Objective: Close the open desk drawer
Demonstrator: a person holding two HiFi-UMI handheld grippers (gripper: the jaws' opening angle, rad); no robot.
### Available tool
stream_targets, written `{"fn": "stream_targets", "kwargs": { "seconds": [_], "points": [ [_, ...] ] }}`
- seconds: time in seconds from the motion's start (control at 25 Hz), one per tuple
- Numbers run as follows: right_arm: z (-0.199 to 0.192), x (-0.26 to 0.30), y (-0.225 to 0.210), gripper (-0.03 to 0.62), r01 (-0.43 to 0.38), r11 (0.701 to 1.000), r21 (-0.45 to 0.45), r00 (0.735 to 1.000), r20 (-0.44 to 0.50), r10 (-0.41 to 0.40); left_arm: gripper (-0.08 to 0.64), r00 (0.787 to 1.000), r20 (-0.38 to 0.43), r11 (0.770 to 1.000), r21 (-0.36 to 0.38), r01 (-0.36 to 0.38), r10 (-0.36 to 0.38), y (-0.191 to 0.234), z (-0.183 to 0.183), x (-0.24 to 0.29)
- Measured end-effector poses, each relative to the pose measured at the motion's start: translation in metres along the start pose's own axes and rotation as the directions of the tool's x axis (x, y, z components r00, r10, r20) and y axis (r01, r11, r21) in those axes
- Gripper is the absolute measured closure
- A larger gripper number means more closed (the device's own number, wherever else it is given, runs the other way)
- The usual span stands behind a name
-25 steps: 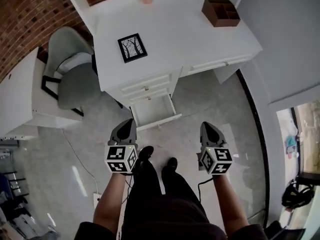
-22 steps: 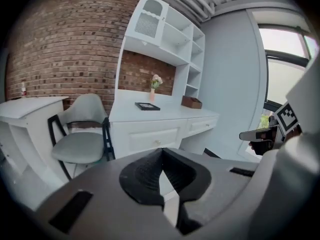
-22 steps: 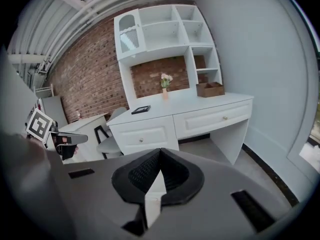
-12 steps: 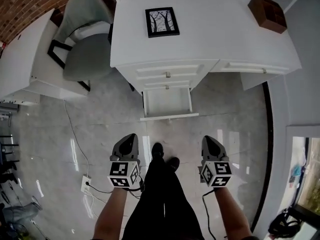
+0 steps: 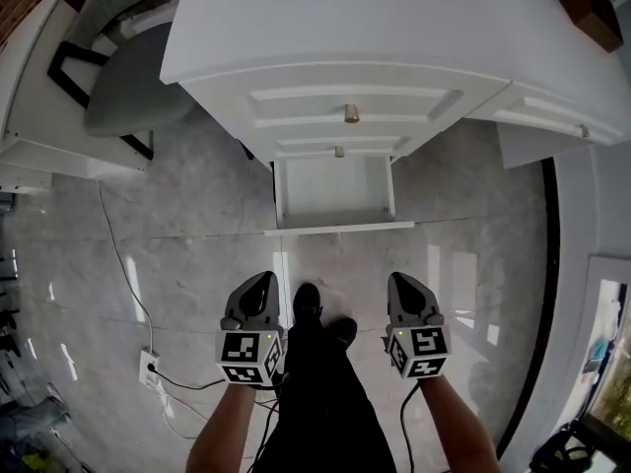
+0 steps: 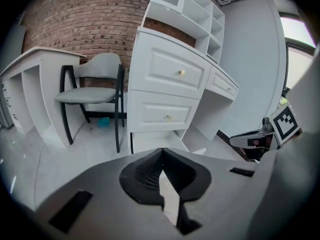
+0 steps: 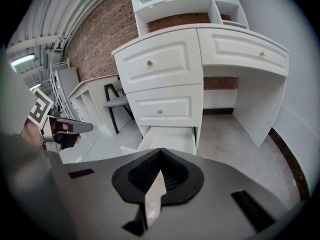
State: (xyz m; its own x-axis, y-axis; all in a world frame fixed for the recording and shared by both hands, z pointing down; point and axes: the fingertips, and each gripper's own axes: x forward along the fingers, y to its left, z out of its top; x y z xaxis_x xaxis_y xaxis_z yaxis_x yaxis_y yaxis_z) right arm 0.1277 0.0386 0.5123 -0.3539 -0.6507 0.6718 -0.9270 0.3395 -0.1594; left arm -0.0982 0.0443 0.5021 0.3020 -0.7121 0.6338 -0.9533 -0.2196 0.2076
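The white desk (image 5: 296,37) has a stack of drawers, and the bottom drawer (image 5: 333,190) stands pulled out over the floor, empty inside. Its front panel (image 5: 338,229) faces me. Both grippers hang in the air short of it, touching nothing. My left gripper (image 5: 264,278) is below and left of the panel, my right gripper (image 5: 398,280) below and right. Each is shut with nothing held. The left gripper view shows the left gripper (image 6: 162,150) pointing at the open drawer (image 6: 165,141). The right gripper (image 7: 160,150) also points at the open drawer (image 7: 170,139).
A grey chair (image 5: 128,87) stands left of the desk beside a second white table (image 5: 30,116). A cable runs over the tiled floor to a socket block (image 5: 150,368). My feet (image 5: 315,308) are between the grippers. The kneehole (image 7: 235,99) opens right of the drawers.
The desk and open drawer have come closer and larger in the head view as I step toward them. Both grippers stay shut and level in front of me.
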Motion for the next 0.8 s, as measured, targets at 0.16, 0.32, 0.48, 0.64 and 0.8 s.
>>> {"fn": "stream_targets", "kwargs": {
  "seconds": [0.16,0.32,0.48,0.64,0.8],
  "points": [
    [-0.035,0.034,-0.009,0.588,0.019,1.0,0.025,1.0,-0.007,-0.019,0.551,1.0,-0.022,1.0,0.006,0.004,-0.004,0.007,-0.048,0.032],
    [-0.066,0.066,-0.023,0.588,0.032,0.999,0.041,0.999,-0.006,-0.031,0.551,0.999,-0.038,1.0,0.014,0.002,-0.002,0.014,-0.089,0.061],
    [-0.09,0.098,-0.037,0.588,0.041,0.998,0.04,0.999,0.0,-0.041,0.551,1.0,-0.027,1.0,0.024,-0.004,0.005,0.023,-0.114,0.092],
    [-0.109,0.129,-0.049,0.588,0.036,0.999,0.015,0.999,0.003,-0.036,0.551,1.0,-0.01,1.0,0.026,-0.012,0.012,0.034,-0.129,0.123],
    [-0.121,0.16,-0.062,0.588,0.055,0.998,0.034,0.998,0.018,-0.055,0.551,1.0,0.008,1.0,0.02,-0.013,0.013,0.043,-0.139,0.151]
  ]
}}
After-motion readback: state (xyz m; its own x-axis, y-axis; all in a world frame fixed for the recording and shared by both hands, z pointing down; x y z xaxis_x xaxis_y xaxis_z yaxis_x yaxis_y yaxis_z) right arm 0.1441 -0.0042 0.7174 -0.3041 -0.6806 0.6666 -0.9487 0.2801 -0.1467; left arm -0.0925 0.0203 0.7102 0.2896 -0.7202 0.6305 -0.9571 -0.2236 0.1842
